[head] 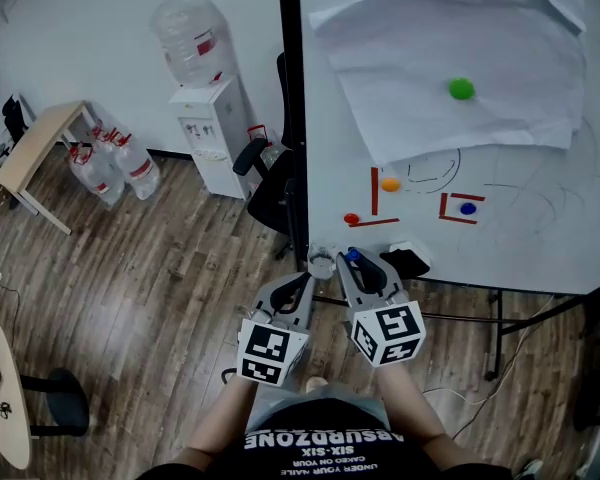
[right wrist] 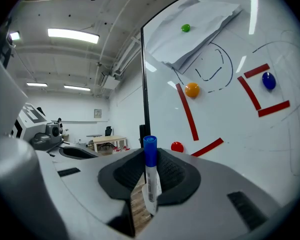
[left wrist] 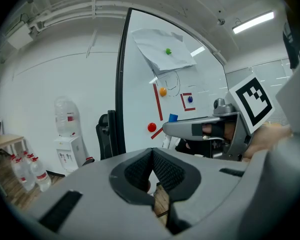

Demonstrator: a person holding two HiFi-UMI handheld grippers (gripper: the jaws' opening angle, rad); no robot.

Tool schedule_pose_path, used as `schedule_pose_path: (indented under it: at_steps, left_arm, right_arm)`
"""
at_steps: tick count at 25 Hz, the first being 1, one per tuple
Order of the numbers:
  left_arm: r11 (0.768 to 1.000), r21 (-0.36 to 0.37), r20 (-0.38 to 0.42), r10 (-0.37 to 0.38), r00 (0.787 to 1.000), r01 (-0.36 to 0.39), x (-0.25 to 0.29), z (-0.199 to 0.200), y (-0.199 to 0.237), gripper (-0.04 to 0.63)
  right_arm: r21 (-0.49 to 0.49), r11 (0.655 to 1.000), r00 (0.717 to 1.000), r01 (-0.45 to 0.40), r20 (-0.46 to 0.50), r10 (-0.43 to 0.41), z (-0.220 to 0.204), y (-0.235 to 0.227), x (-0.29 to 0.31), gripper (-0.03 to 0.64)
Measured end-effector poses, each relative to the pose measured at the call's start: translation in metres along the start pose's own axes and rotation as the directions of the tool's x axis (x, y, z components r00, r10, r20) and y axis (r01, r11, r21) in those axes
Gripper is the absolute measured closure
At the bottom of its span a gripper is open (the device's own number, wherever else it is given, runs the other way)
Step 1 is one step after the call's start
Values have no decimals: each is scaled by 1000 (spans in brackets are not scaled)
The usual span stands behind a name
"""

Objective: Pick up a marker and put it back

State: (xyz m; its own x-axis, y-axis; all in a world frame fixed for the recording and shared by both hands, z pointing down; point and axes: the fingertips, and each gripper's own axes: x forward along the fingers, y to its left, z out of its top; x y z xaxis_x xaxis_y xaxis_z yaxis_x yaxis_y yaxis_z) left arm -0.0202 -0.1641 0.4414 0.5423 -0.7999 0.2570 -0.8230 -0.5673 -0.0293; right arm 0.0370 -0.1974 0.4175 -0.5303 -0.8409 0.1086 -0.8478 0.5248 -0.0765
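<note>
- The right gripper [head: 368, 276] is clamped on a blue-capped marker [right wrist: 149, 171]. The marker stands between the pads with its long axis along the jaws, cap foremost.
- In the head view the lower edge of the whiteboard [head: 520, 208] lies at 12 o'clock from the cap, just beyond it. A black eraser [head: 410, 261] sits near, at 1 o'clock. The return spot is probably there, so the right gripper is the nearer one.
- The left gripper [left wrist: 152, 170] has its pads together with nothing between them. It hangs at 9 o'clock of the right.
- Hard to make out: the board's ledge, crowded behind the jaws. The marker's lower end is hidden between the pads.
</note>
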Motion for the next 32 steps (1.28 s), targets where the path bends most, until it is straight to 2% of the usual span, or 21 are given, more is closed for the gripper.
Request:
schedule_pose_path:
  at_steps: [12, 32]
  left_arm:
    - [1000, -5, -1, -5, 1000, 5, -3, -3, -3, 589]
    - [999, -31, -13, -38, 999, 37, -1, -10, -7, 589]
  right_arm:
    - [4, 999, 999, -37, -28, 37, -9, 12, -17, 549]
    - [42, 998, 994, -36, -105, 40, -48, 17, -21, 548]
